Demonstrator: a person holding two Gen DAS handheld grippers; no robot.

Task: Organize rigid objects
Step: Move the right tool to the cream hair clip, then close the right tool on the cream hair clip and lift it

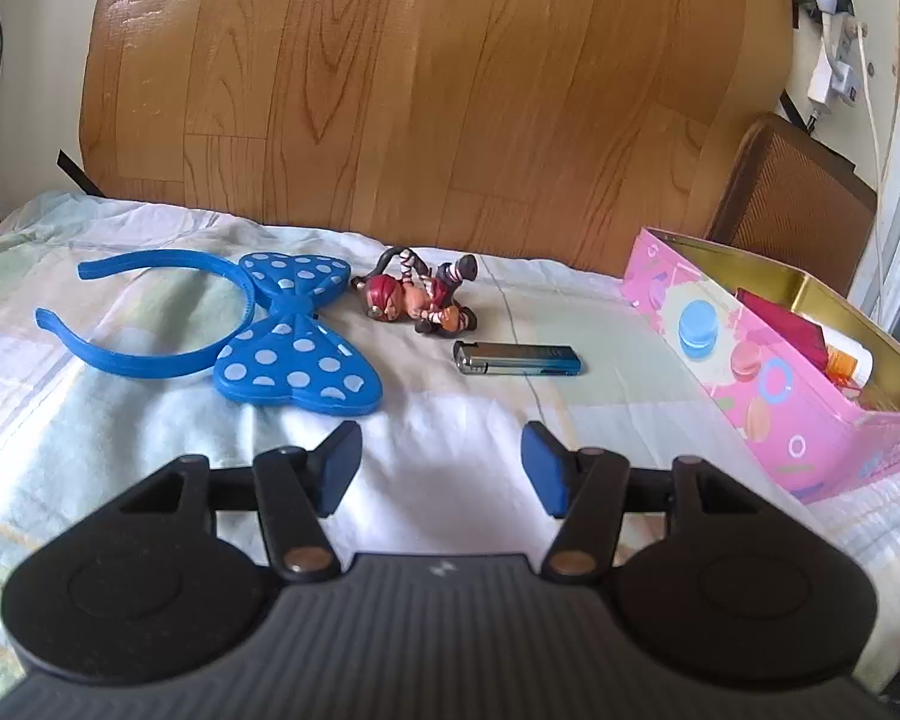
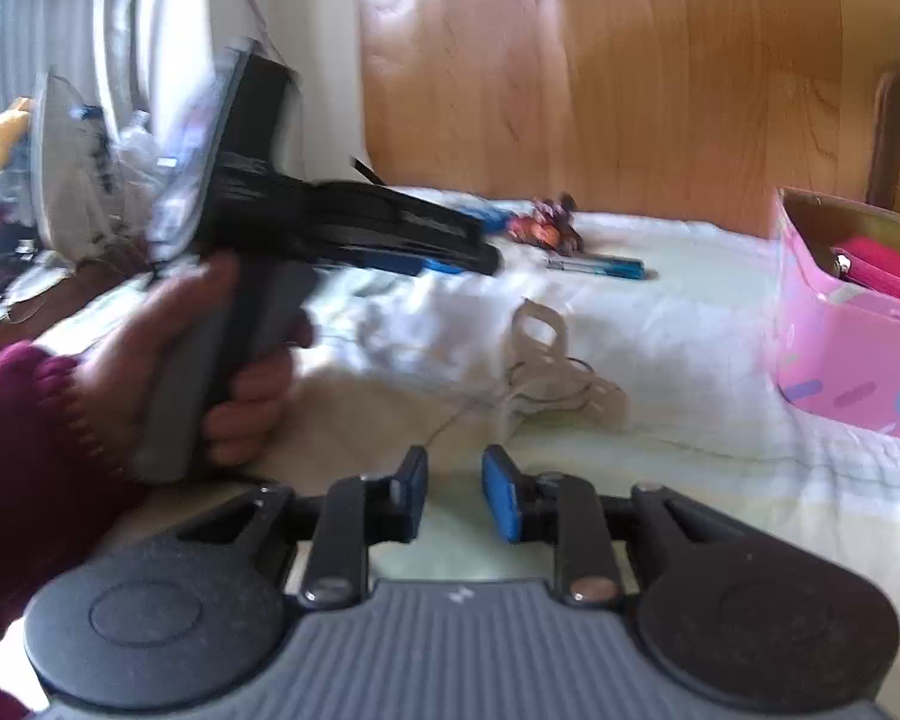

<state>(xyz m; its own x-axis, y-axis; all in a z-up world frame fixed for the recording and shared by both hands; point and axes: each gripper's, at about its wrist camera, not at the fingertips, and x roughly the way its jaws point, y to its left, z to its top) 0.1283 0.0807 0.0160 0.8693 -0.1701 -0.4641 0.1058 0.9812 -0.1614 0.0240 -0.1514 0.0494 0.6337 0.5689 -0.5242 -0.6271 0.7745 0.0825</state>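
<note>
The lighter (image 1: 518, 358) is lying on the pale bedspread (image 1: 450, 480) toward its far edge, just in front of the toy figurine (image 1: 423, 297), with the blue polka-dot bow headband (image 1: 258, 324) to their left. The pink box (image 1: 768, 372) is sitting at the right edge, already holding a few things. The left gripper (image 1: 444, 465) is hovering with jaws wide and empty; the right gripper (image 2: 453, 495) is showing a narrow, empty gap. Judging by this, a pickup is pending: next, closing on the lighter and carrying it to the box.
</note>
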